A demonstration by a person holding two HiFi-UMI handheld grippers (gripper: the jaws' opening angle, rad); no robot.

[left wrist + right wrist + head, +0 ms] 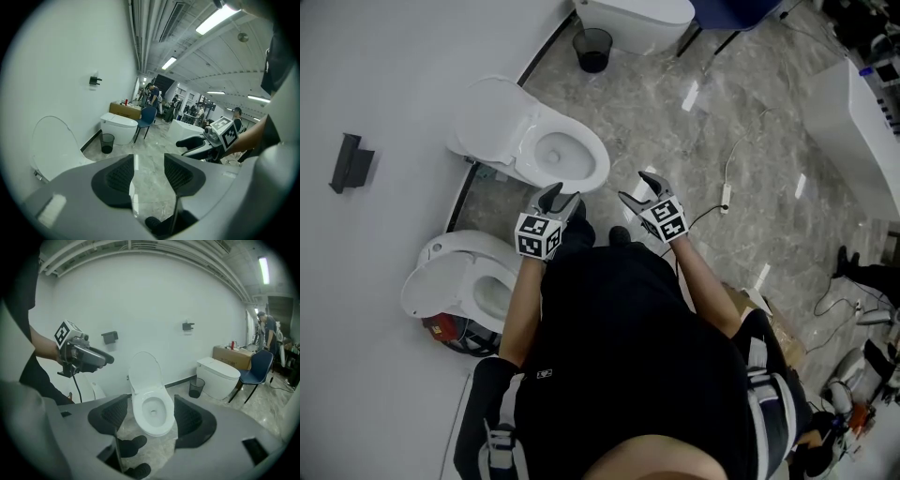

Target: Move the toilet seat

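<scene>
The white toilet (567, 159) stands against the wall, its lid (492, 122) raised upright and the bowl uncovered. Both grippers hover over the floor just in front of the bowl, touching nothing. My left gripper (562, 195) is open with an empty gap; its own view shows only the marble floor between the pads (119, 176) and the raised lid (51, 145) at the left. My right gripper (636, 187) is open too, and in its view the toilet (152, 411) shows in the gap between its jaws, some way off.
A second toilet (459, 281) stands to my left along the wall, a third (633, 19) further ahead with a dark waste bin (593, 49) beside it. My shoes (133, 444) are close to the bowl. A cable and power strip (725, 195) lie on the floor to the right.
</scene>
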